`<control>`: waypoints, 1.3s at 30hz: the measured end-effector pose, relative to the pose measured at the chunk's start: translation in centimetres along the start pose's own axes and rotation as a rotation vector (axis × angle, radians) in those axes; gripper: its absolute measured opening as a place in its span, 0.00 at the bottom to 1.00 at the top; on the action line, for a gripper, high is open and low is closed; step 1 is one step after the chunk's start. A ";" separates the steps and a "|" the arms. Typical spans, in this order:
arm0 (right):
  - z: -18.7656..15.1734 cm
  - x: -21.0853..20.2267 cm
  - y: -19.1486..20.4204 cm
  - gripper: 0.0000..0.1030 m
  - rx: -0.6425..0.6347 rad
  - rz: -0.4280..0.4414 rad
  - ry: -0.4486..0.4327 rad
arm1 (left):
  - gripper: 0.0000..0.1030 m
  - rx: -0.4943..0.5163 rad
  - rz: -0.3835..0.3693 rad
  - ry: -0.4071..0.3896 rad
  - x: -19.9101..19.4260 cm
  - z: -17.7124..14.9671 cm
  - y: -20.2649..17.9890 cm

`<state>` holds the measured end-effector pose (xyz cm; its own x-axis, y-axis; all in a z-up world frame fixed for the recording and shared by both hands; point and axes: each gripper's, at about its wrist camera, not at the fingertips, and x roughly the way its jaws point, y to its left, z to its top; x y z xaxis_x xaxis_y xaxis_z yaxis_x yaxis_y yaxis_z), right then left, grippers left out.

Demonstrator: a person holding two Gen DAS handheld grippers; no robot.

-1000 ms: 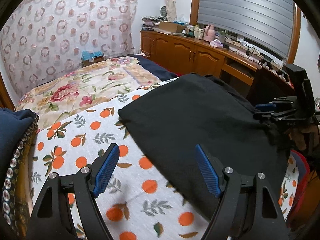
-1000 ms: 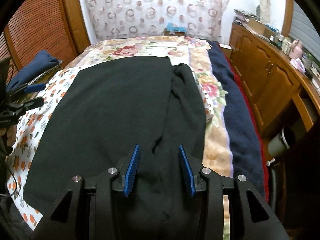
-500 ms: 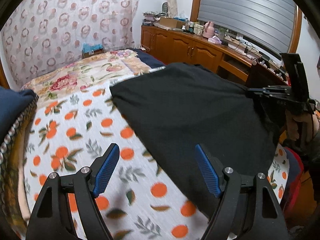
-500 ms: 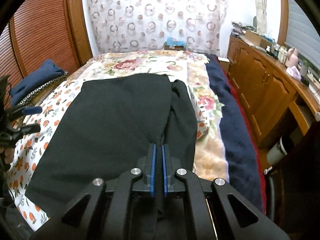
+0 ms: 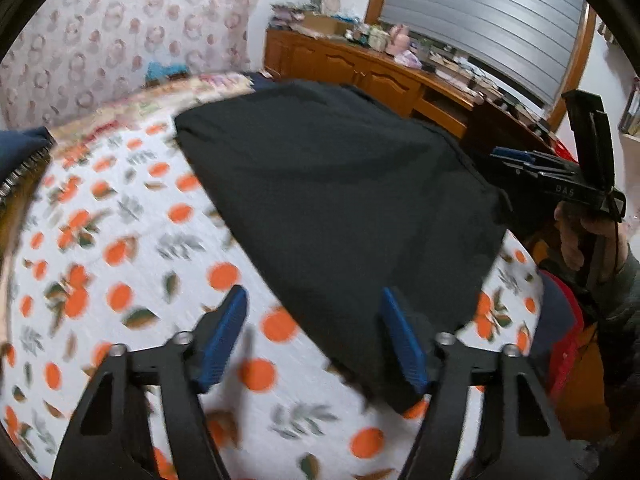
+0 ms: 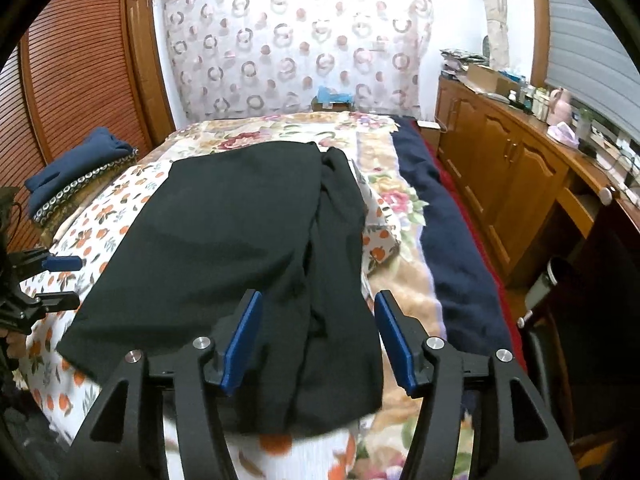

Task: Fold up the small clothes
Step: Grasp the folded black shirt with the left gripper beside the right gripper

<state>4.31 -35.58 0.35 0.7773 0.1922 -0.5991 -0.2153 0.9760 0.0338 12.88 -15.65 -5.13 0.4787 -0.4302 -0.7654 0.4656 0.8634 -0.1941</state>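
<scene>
A black garment lies spread flat on the orange-print sheet on the bed, with one side folded in along its right edge. It also shows in the left wrist view. My left gripper is open and empty above the garment's near corner. It also shows at the left edge of the right wrist view. My right gripper is open and empty above the garment's near edge. It also shows at the right of the left wrist view.
A folded navy cloth lies at the bed's left side. A floral bedspread and a navy blanket cover the rest of the bed. A wooden cabinet with clutter runs along the right wall.
My right gripper was shut on the garment's near edge half a second ago and has opened, letting it go. My left gripper has stayed open and shifted over the sheet.
</scene>
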 end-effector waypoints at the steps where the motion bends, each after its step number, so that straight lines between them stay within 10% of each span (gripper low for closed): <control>1: -0.3 -0.2 0.1 0.60 -0.003 -0.006 0.000 | 0.57 -0.009 -0.019 0.021 0.4 -0.2 -0.1; 15: -2.0 -2.1 1.0 0.65 -0.024 -0.020 -0.053 | 0.53 -0.027 -0.087 0.040 -0.3 -2.7 -2.0; 19: -2.2 -2.2 1.0 0.66 -0.025 -0.015 -0.058 | 0.15 0.001 -0.108 0.047 -0.1 -2.9 -2.7; 27: -2.9 -1.5 0.7 0.67 0.006 -0.002 -0.034 | 0.14 0.024 -0.086 -0.123 -6.0 -0.7 -2.5; 39: -2.1 1.9 -1.0 0.67 0.108 0.037 0.036 | 0.14 -0.015 -0.060 -0.045 -3.2 -2.1 -0.9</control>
<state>4.74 -36.39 -2.47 0.7479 0.2266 -0.6239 -0.1771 0.9740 0.1415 9.36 -14.44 -3.78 0.4836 -0.4927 -0.7235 0.4833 0.8394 -0.2486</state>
